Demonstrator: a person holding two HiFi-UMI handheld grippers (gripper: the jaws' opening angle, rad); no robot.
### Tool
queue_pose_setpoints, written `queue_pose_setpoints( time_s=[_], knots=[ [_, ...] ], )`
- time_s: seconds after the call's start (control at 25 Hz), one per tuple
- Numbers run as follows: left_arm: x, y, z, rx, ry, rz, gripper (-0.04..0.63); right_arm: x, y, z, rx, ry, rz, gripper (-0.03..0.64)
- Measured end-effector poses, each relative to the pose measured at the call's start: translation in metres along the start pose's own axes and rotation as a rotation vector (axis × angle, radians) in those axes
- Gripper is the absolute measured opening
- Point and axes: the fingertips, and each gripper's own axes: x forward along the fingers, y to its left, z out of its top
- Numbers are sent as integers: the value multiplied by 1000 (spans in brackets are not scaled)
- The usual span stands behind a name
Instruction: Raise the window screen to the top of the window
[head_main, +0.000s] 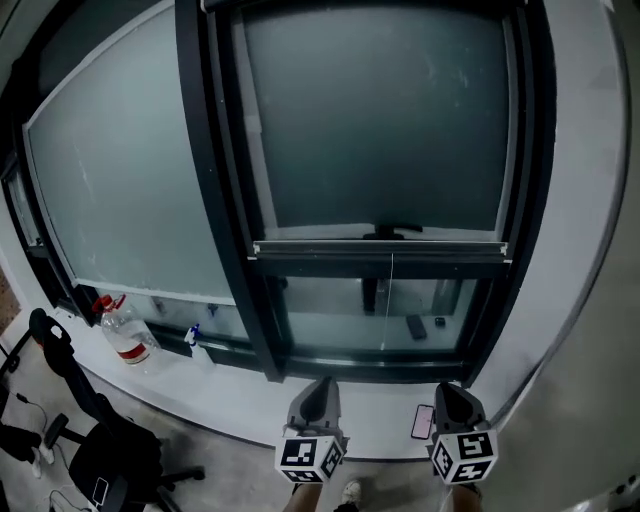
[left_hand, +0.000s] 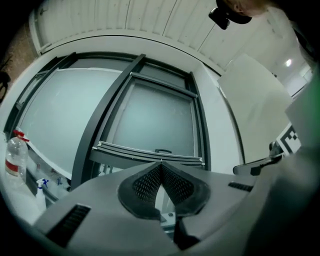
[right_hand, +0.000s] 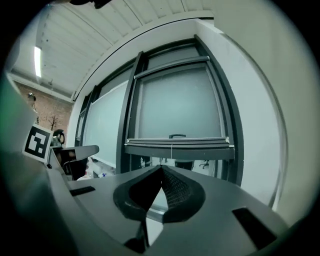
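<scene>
The grey window screen hangs in the dark-framed right window, with its bottom bar about two thirds of the way down the opening. A small dark handle sits on the bar and a thin cord drops from it. Both grippers are held low, short of the sill and well below the bar. My left gripper is shut and holds nothing, its pads meeting at the tip. My right gripper is likewise shut and empty. Each gripper view shows the bar ahead and higher.
A phone lies on the white sill between the grippers. A water bottle and a spray bottle stand on the sill to the left. A black office chair is at lower left. A white wall borders the window's right side.
</scene>
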Motion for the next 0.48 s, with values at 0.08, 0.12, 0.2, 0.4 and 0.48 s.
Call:
queue_pose_setpoints(
  time_s=[0.08,0.12,0.2,0.4,0.48],
  knots=[
    [47,18,1,26,-4,-13,3,46,-15,15,-30,-16,-14,6],
    [71,28,2,53,1,-22,3,70,-21,23,-52,-23,-22,6],
    [120,43,6,138,10,-49,3,116,-33,39,-135,-32,-36,6],
    [231,59,15,581,36,-221,5,215,-47,85,-502,-8,59,23],
    [269,65,10,753,102,-277,13,252,-61,92,-674,52,87,49]
  ],
)
